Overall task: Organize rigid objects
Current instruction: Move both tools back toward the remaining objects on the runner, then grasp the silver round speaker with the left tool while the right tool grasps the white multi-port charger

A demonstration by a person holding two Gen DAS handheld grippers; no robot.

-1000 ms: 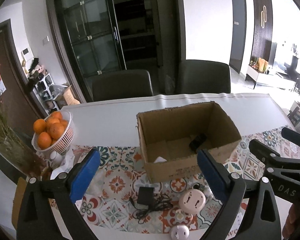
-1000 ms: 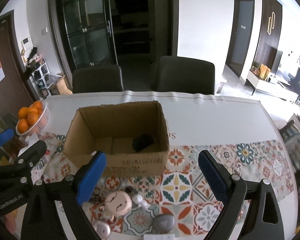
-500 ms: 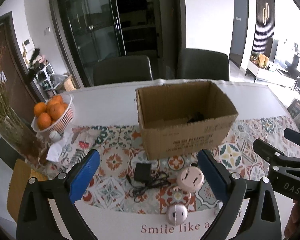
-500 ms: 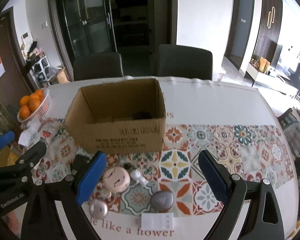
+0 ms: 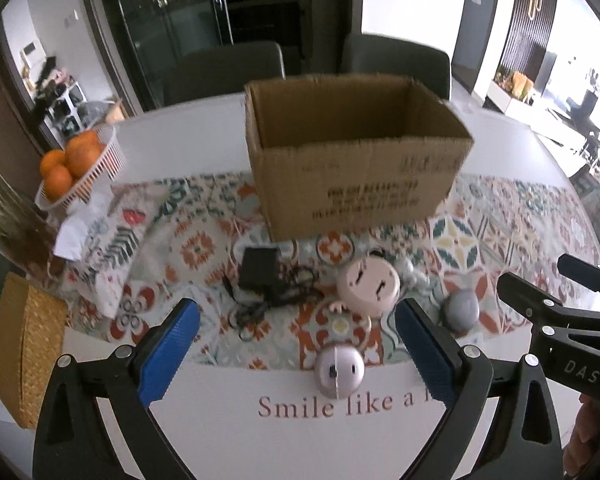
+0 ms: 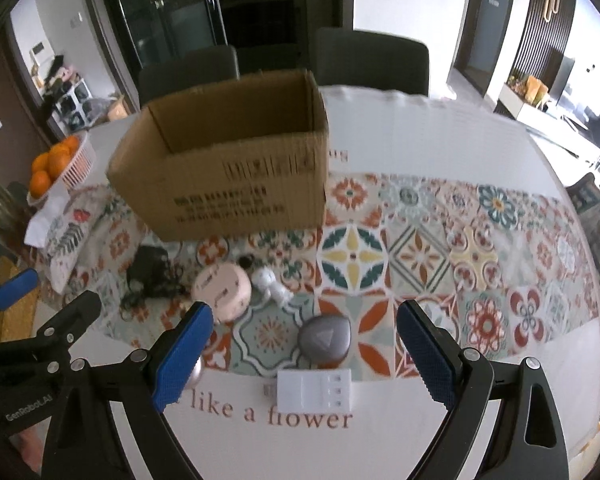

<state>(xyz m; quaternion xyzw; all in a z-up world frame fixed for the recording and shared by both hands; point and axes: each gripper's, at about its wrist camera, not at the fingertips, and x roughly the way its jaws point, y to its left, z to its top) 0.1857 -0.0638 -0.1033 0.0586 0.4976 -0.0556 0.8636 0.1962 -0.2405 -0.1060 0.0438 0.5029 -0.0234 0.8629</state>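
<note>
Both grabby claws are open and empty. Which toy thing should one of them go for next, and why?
Probably the right gripper should ease down onto the grey rounded gadget. It lies almost straight ahead between the open blue fingers, nearer than the pink round case, with bare cloth around it. From there the cardboard box is just behind.

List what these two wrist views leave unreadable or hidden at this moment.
- Cardboard box contents: both views, near wall hides the floor.
- Box print: motion blur, both views.
- Table slogan: cut by gripper fingers in each view.
- Silver round gadget: right view, mostly behind the right gripper's left finger.
- Small dark item behind the pink disc: too small.
</note>
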